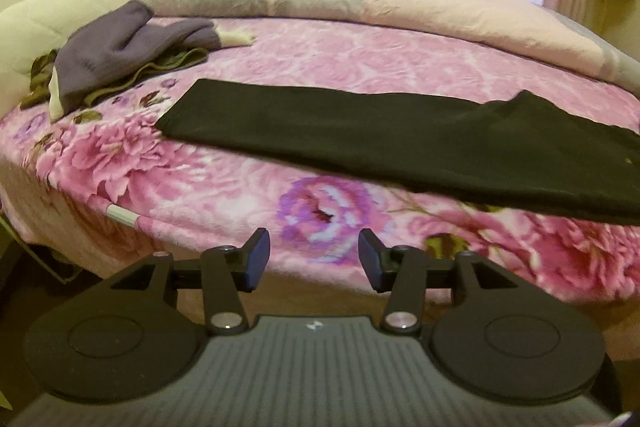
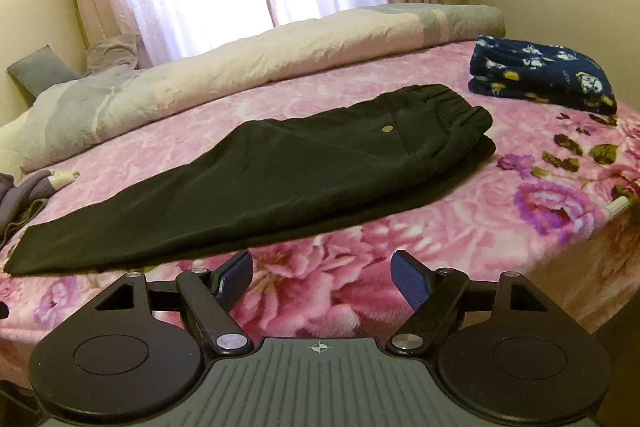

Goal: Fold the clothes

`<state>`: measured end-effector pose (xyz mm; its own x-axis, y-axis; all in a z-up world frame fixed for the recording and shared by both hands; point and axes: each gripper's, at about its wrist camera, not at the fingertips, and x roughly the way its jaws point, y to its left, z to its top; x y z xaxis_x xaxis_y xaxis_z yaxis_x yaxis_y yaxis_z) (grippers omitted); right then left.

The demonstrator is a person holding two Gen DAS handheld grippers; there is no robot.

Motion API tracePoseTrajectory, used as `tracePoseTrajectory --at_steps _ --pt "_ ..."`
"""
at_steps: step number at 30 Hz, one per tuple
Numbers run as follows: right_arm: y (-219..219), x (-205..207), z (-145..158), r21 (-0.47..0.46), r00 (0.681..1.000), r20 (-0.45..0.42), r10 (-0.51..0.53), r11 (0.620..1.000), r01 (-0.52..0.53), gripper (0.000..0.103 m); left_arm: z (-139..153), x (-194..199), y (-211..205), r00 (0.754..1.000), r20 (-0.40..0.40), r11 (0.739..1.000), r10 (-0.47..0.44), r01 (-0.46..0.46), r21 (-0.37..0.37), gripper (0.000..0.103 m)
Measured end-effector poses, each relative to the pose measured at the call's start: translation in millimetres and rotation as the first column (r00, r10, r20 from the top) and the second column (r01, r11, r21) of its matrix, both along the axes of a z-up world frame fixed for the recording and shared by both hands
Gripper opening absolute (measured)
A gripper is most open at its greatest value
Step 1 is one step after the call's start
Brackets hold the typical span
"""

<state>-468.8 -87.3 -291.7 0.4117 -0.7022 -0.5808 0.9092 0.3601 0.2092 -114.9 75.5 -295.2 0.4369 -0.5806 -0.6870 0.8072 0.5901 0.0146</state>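
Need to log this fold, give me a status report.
Left gripper and right gripper open, nothing held. Black trousers folded lengthwise, flat on pink bedspread. Nothing in the way.

The black trousers [image 1: 400, 143] are cut off at the left wrist view's right edge, waistband unseen. The purple garment pile [image 2: 24, 199] is cropped by the right wrist view's left edge. The olive cloth [image 1: 168, 67] beneath is largely covered.
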Motion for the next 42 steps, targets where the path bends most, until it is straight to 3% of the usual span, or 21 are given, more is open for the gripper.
tracePoseTrajectory --at_steps 8,23,42 --pt "26.4 -7.3 11.7 -0.022 1.000 0.001 -0.010 1.000 0.010 0.079 7.8 -23.1 22.5 0.997 0.045 0.998 -0.055 0.056 -0.015 0.049" --pt "57.7 5.0 33.7 -0.075 0.999 -0.033 0.030 0.997 -0.033 0.079 17.1 -34.0 46.3 0.994 0.020 0.991 -0.112 0.113 -0.068 0.050" --pt "-5.3 32.0 31.3 -0.004 0.996 -0.074 0.055 0.998 -0.055 0.079 4.9 -13.4 -8.6 0.995 -0.055 0.997 -0.082 0.082 0.002 0.052"
